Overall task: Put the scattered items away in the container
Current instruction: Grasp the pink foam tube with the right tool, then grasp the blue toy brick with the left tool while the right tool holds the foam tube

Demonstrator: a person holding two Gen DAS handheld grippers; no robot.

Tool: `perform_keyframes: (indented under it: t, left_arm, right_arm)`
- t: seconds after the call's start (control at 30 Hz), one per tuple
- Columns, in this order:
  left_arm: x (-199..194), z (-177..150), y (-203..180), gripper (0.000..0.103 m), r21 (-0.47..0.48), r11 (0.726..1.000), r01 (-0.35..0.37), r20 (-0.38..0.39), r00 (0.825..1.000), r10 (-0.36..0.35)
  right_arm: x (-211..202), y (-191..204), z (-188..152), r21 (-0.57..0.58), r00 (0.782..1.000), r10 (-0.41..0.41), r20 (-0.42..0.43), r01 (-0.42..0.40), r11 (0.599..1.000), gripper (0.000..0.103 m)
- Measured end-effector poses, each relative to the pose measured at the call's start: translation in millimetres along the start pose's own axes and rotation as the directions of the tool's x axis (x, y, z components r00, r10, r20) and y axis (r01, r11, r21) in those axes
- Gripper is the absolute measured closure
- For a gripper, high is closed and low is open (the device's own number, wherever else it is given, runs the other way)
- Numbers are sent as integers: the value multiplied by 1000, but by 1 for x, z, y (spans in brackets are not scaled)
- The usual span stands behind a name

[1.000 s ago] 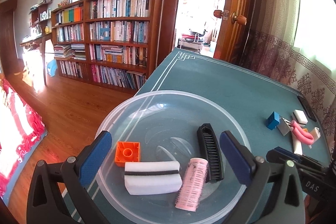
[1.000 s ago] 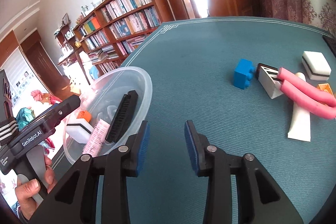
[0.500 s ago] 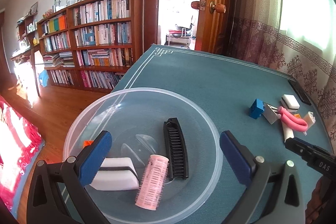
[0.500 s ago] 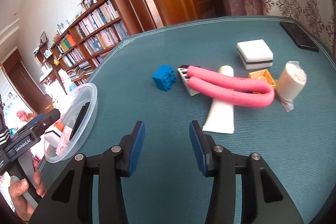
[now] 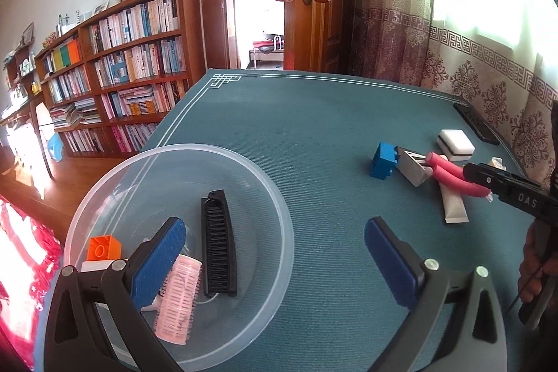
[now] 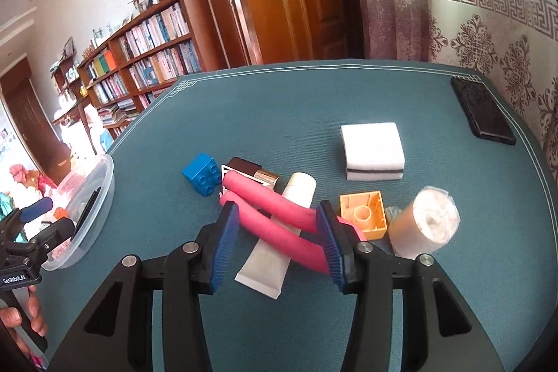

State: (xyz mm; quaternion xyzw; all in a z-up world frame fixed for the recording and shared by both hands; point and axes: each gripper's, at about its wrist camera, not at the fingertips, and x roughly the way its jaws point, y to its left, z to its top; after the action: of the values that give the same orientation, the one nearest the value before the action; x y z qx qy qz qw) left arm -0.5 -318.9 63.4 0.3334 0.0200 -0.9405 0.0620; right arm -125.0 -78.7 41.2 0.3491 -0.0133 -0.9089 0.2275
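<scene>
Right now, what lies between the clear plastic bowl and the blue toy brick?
Nothing: in the left wrist view only bare teal table mat separates the clear plastic bowl from the blue toy brick.

You've got a matt teal surface (image 6: 314,114) in front of you, finely ribbed like woven cloth. The container (image 5: 279,232) looks like clear, glossy plastic, and inside it the black comb (image 5: 218,253) reads as matt plastic, the pink hair roller (image 5: 178,298) bristly and rough. Your right hand-held gripper (image 6: 277,239) shows ridged blue rubbery pads on matt black plastic, with shiny metal pins. Between them, the pink foam stick (image 6: 279,222) looks soft and dull. The blue brick (image 6: 202,175) and orange brick (image 6: 364,213) are smooth, slightly glossy plastic. The white sponge (image 6: 371,147) looks porous, matt.
</scene>
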Motion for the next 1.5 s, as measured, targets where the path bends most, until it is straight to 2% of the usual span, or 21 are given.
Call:
perform_keyframes:
  t: [0.2,0.33,0.53,0.7,0.8,0.87,0.93,1.17,1.27,1.33,1.5]
  left_arm:
    - [8,-2,-15,0,22,999,22,-32,999,-22]
    - [11,-3,-21,0,34,999,34,-42,999,-32]
    - [16,-3,-28,0,45,998,44,-49,998,-42]
    - [21,-3,-33,0,40,997,61,-59,997,-59]
    - [21,-3,-37,0,52,997,65,-58,996,-62]
    - [20,-2,-39,0,62,996,63,-56,997,-60]
    - [20,0,-41,0,68,996,60,-53,997,-57]
    - [29,10,-51,0,63,995,77,-45,996,-74]
    - [38,13,-62,0,97,992,84,-47,996,-80]
    - [46,15,-70,0,123,990,65,-52,997,-59]
    - [63,23,-90,0,179,982,65,-46,997,-58]
  right_arm:
    - [20,1,13,-117,999,41,-35,-45,992,53]
    - [30,-8,13,-82,992,101,-81,-108,991,53]
    - [21,-8,-5,-91,986,125,-111,-135,987,53]
    - [21,2,-26,-129,986,84,-143,-103,986,53]
    - [24,3,-31,-111,986,67,-153,-84,990,54]
    - [25,1,-32,-90,987,61,-151,-75,993,65]
    - [23,-1,-34,-67,987,62,-151,-73,995,66]
    - [-2,-2,-47,-9,991,43,-128,-45,999,67]
    - [-15,2,-55,-2,994,29,-107,-29,1000,67]
    - [-21,3,-61,8,995,29,-100,-28,1000,67]
    - [-23,1,-68,34,995,27,-96,-24,999,67]
